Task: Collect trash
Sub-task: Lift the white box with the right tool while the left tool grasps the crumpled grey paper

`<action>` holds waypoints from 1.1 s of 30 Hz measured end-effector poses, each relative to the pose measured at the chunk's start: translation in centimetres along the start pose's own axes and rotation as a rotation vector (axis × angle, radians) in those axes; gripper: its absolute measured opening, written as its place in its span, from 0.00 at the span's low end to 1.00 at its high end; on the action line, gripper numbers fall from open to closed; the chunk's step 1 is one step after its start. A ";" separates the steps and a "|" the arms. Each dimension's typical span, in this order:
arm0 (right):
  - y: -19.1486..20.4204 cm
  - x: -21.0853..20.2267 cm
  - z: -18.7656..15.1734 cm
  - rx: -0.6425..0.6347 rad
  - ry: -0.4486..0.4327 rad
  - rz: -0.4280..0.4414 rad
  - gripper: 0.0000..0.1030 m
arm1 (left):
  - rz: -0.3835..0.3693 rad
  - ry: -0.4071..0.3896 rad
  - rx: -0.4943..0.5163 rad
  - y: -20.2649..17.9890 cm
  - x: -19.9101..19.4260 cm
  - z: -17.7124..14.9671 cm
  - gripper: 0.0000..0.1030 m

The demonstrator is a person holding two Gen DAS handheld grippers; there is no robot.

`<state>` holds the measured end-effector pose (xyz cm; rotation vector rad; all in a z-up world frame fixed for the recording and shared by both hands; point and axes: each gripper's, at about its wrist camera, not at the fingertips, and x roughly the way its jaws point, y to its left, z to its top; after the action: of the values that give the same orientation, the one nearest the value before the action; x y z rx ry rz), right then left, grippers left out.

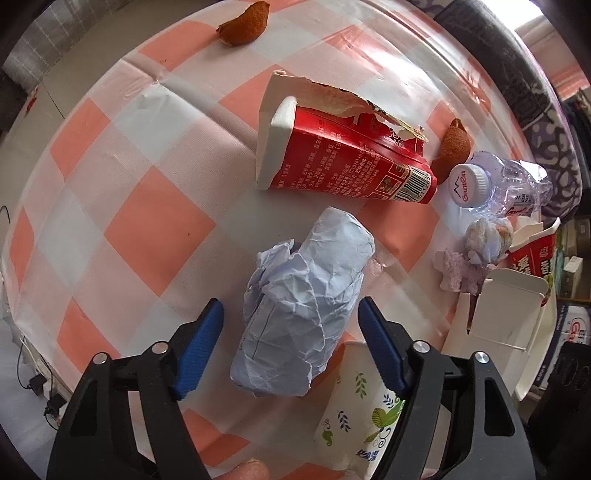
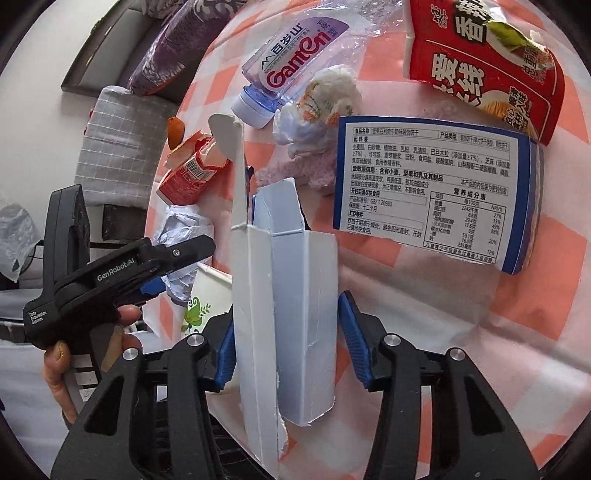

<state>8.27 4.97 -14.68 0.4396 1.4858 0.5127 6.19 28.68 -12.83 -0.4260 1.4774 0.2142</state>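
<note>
My left gripper [image 1: 290, 328] is open, its blue pads on either side of a crumpled pale blue paper wad [image 1: 301, 314] lying on the checked tablecloth, not touching it. My right gripper [image 2: 286, 354] is closed on an opened white carton box [image 2: 291, 317], held upright between its pads. In the right wrist view the left gripper [image 2: 122, 273] shows at the left, over the paper wad [image 2: 183, 229]. A torn red carton [image 1: 343, 162] lies beyond the wad.
A floral paper cup [image 1: 364, 410] lies under the left gripper's right finger. A crushed Ganten bottle [image 2: 291, 62], tissue balls [image 2: 328, 107], a blue-edged snack packet [image 2: 432, 192], a red noodle packet [image 2: 484, 62] and orange peels [image 1: 242, 24] lie on the pink-checked table [image 1: 147, 221].
</note>
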 end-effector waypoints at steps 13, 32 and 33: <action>2.4 -6.4 0.6 -0.116 -0.242 -0.040 0.45 | 0.014 -0.264 0.099 -4.2 -6.3 -1.1 0.44; -4.7 -19.0 1.3 -0.054 -0.676 -0.287 0.46 | 0.038 -0.764 0.270 -18.0 -13.8 -3.9 0.45; -5.2 -19.5 1.2 -0.042 -0.687 -0.306 0.46 | 0.034 -0.771 0.283 -18.6 -13.7 -4.2 0.45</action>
<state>9.41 -10.46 -1.62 0.3028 0.8518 0.1204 8.40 11.72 3.28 -0.0634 0.7384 0.1651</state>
